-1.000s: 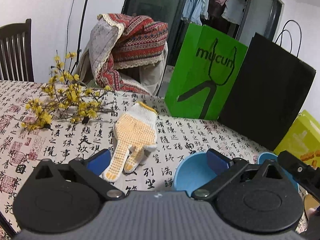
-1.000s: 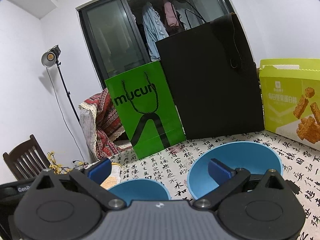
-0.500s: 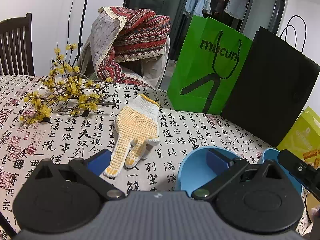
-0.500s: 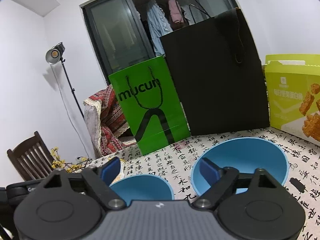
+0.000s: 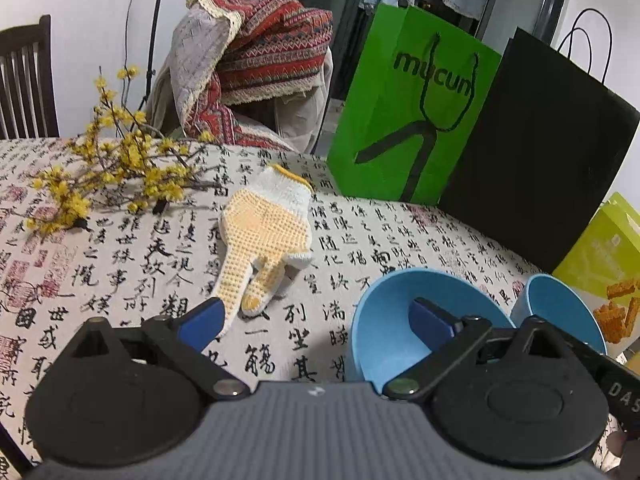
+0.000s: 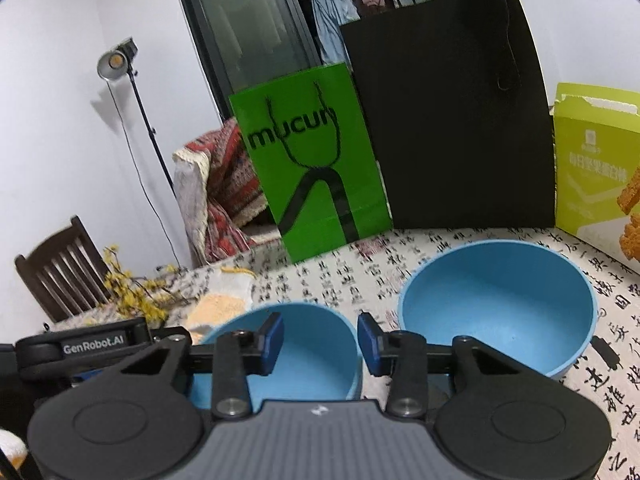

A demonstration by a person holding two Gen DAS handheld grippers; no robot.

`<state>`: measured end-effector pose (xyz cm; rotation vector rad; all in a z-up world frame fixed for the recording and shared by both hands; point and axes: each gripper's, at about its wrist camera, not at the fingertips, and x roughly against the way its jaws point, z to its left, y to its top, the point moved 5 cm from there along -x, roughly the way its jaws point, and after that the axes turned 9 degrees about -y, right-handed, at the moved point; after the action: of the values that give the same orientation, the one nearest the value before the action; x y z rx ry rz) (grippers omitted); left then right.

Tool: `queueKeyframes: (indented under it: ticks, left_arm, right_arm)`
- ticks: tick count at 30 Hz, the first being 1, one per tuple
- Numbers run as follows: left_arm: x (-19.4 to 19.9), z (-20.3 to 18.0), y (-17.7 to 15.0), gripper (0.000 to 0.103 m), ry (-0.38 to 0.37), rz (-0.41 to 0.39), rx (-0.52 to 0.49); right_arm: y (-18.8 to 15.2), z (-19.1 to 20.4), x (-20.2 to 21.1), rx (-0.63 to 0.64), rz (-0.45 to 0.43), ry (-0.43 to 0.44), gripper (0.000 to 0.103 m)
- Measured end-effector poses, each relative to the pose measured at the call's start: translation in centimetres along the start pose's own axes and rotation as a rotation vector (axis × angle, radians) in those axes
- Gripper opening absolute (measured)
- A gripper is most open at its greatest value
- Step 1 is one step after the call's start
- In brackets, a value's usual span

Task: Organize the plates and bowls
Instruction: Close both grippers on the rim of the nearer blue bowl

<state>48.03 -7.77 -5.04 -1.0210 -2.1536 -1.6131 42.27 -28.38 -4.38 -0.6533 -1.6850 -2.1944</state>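
Note:
Two blue bowls stand side by side on the printed tablecloth. The smaller bowl (image 6: 312,360) sits left of the wider bowl (image 6: 496,304). My right gripper (image 6: 320,344) is closing. Its left finger is inside the smaller bowl and its right finger is just outside the right rim; the pads do not press on the rim. My left gripper (image 5: 316,320) is open wide across the same bowl (image 5: 384,332). Its right finger is inside, and its left finger is over the cloth by the glove. The other bowl (image 5: 560,312) shows at the right.
A white and yellow work glove (image 5: 264,236) and a yellow flower branch (image 5: 108,176) lie left of the bowls. A green bag (image 6: 312,180), a black bag (image 6: 452,128) and a yellow-green snack box (image 6: 596,168) stand behind. A chair (image 6: 60,272) is at far left.
The right gripper's jaws have narrowed from wide open to a small gap around the smaller bowl's right rim. The left gripper has stayed open and barely shifted.

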Motion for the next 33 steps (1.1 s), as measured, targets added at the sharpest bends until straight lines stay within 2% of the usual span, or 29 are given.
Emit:
queueKeyframes:
  ticks: [5, 7, 9, 14, 18, 22, 33]
  left_arm:
    - [-0.4, 0.0, -0.4, 0.092, -0.011, 0.023, 0.001]
    - [-0.5, 0.0, -0.5, 0.085, -0.017, 0.028, 0.001]
    - [-0.7, -0.1, -0.6, 0.082, -0.026, 0.038, 0.0]
    - [-1.1, -0.4, -1.0, 0.067, -0.044, 0.062, -0.013]
    - [-1.4, -0.5, -1.2, 0.051, -0.059, 0.079, -0.018]
    - [-1.6, -0.7, -1.5, 0.042, -0.058, 0.09, -0.03]
    - [-2.0, -0.9, -1.9, 0.041, -0.055, 0.1, -0.049]
  right_arm:
    - [-0.5, -0.2, -0.7, 0.011, 0.044, -0.033, 0.034]
    - [-0.7, -0.3, -1.0, 0.016, 0.057, -0.038, 0.032]
    - [-0.9, -0.2, -1.2, 0.024, 0.063, -0.045, 0.03]
    - [-1.2, 0.1, -1.4, 0.047, 0.072, -0.063, 0.029]
    - [-1.5, 0.3, -1.7, 0.068, 0.083, -0.081, 0.027]
    - [-1.7, 0.4, -1.9, 0.083, 0.092, -0.094, 0.025]
    - [-1.9, 0.3, -2.3, 0.08, 0.124, -0.085, 0.028]
